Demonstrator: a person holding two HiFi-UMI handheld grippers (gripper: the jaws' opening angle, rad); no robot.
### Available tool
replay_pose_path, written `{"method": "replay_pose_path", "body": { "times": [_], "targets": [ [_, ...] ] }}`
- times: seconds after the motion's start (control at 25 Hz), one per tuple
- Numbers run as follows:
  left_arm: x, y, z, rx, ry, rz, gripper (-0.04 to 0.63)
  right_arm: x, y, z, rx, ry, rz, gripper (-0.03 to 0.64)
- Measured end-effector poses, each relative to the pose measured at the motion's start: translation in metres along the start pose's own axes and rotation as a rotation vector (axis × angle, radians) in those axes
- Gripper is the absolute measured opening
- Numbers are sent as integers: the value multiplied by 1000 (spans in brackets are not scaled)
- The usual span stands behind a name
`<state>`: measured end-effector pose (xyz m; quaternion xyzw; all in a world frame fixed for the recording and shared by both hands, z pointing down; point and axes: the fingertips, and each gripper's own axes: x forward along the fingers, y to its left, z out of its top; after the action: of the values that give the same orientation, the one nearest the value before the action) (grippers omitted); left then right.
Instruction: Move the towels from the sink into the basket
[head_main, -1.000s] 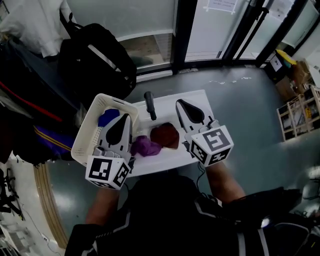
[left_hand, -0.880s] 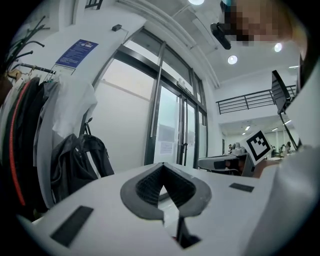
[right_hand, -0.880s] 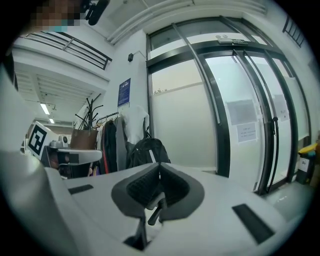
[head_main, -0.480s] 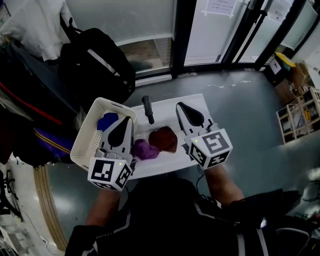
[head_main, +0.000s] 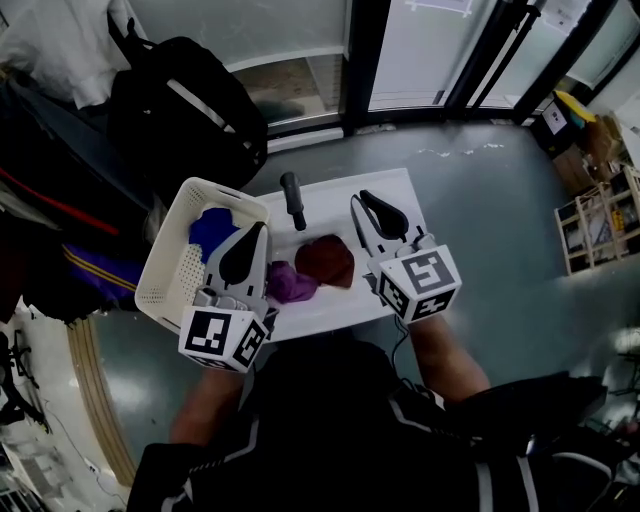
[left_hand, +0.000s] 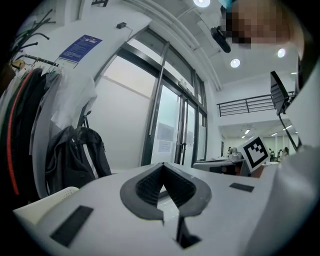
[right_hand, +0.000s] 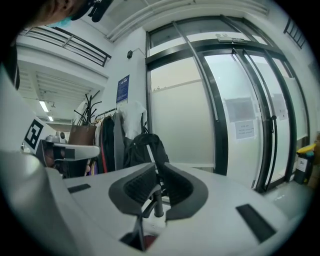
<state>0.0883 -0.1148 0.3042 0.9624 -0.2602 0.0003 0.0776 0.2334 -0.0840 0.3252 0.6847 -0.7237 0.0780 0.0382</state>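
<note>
Head view: 1 blue towel (head_main: 208, 228) is in the basket (head_main: 165, 285) already. 2 more sit in the sink (head_main: 330, 303), a red towel (head_main: 326, 263) & a purple towel (head_main: 290, 283). Both are scrunched lumps, side by side. Left gripper (head_main: 258, 232) hangs betw. basket & sink, right gripper (head_main: 358, 202) over the sink.

Left gripper view: jaws shut, empty.

Right gripper view: jaws have just been opening, only a crack, holding nothing. The tap (right_hand: 157, 202) shows thru.

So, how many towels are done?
One is done: the blue towel lies in the basket. Nothing is in hand: the left gripper is shut and empty, the right gripper empty, jaws just opening. Left: the purple towel and dark red towel in the sink.
</note>
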Motion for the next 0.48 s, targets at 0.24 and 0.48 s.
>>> {"method": "replay_pose_path", "body": {
  "times": [0.24,0.48],
  "targets": [
    [11,-1,-49,17,117,12,6,16,-5,-66,2,153,36,102],
    [19,2,-106,-26,239,31,6,30,-4,-141,-10,322,97,149]
  ]
}}
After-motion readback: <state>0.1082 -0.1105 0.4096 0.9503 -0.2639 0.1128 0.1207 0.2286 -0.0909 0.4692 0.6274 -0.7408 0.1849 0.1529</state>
